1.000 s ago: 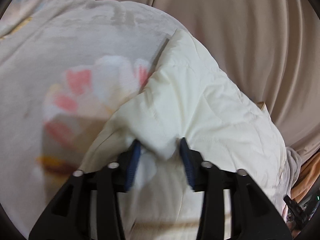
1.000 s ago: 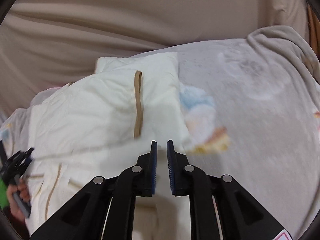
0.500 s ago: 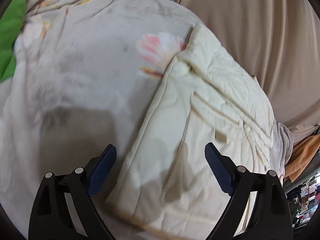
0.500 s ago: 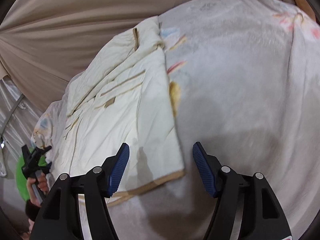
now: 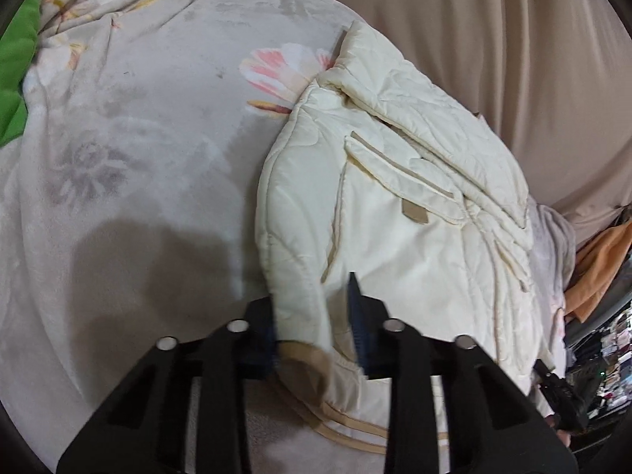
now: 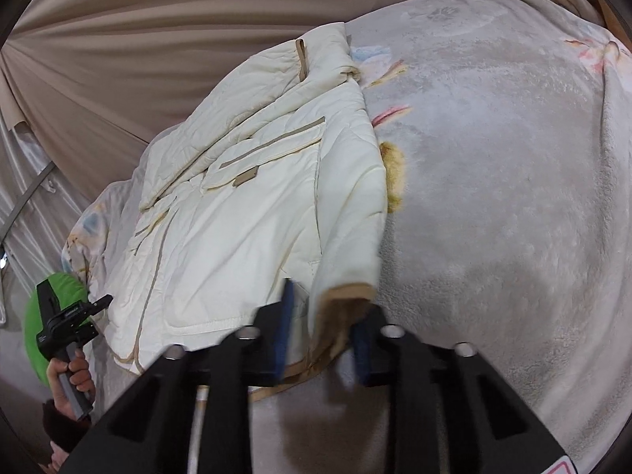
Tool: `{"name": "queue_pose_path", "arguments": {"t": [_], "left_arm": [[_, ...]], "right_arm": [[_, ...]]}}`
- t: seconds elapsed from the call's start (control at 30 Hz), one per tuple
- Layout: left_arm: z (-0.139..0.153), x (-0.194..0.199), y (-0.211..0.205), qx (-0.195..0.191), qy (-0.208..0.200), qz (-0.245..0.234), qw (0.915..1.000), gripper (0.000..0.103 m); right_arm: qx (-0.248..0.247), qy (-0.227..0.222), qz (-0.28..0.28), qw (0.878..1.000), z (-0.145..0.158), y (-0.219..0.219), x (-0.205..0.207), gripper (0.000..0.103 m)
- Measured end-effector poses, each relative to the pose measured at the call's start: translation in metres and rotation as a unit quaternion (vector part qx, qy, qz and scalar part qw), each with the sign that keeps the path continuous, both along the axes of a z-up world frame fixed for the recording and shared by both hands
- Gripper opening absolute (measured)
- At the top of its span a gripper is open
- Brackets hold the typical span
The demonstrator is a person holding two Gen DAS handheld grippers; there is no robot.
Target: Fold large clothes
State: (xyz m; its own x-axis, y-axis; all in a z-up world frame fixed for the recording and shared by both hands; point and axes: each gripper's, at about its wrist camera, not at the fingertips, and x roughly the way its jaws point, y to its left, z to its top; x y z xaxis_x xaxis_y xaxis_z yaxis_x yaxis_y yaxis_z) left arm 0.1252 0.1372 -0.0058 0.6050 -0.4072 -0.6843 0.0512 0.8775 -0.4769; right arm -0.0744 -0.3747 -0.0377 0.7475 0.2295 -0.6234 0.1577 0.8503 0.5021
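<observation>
Here a grey floral blanket (image 5: 130,150) covers the bed before beige curtains (image 6: 130,39). The cream quilted jacket (image 5: 399,213) lies on it; left hand-held gripper (image 5: 314,331) and right hand-held gripper (image 6: 324,335), just closing, each pinch a near hem corner.

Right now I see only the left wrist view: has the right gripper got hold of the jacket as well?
Observer: Yes. The right gripper pinches the jacket at a tan-trimmed bottom edge. Its jaws have just been closing on it.
Operator: Anything lying beside that edge?
Observer: Only the blanket, with a yellow print against the jacket's side.
Operator: And the collar?
Observer: A tan hanging loop shows on it, at the far end from the gripper.
</observation>
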Motion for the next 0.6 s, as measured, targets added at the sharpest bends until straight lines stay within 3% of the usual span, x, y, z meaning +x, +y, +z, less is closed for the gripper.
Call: {"name": "queue_pose_path", "arguments": {"t": [0.17, 0.37, 0.5, 0.6], "left_arm": [[0.026, -0.022, -0.001, -0.008, -0.043, -0.011, 0.999, 0.013], [0.068, -0.07, 0.008, -0.028, -0.098, -0.042, 0.9939, 0.012], [0.092, -0.11, 0.021, -0.045, -0.151, -0.047, 0.9863, 0.012], [0.115, -0.143, 0.039, -0.082, -0.194, -0.041, 0.9767, 0.012]], "right_arm": [[0.009, -0.044, -0.014, 0.999, 0.015, -0.006, -0.016, 0.006], [0.029, -0.119, -0.018, 0.992, 0.042, -0.002, -0.062, 0.005], [0.038, -0.216, 0.008, 0.976, 0.064, 0.004, -0.109, 0.005], [0.03, -0.277, 0.03, 0.96, 0.086, 0.007, -0.142, 0.005]]}}
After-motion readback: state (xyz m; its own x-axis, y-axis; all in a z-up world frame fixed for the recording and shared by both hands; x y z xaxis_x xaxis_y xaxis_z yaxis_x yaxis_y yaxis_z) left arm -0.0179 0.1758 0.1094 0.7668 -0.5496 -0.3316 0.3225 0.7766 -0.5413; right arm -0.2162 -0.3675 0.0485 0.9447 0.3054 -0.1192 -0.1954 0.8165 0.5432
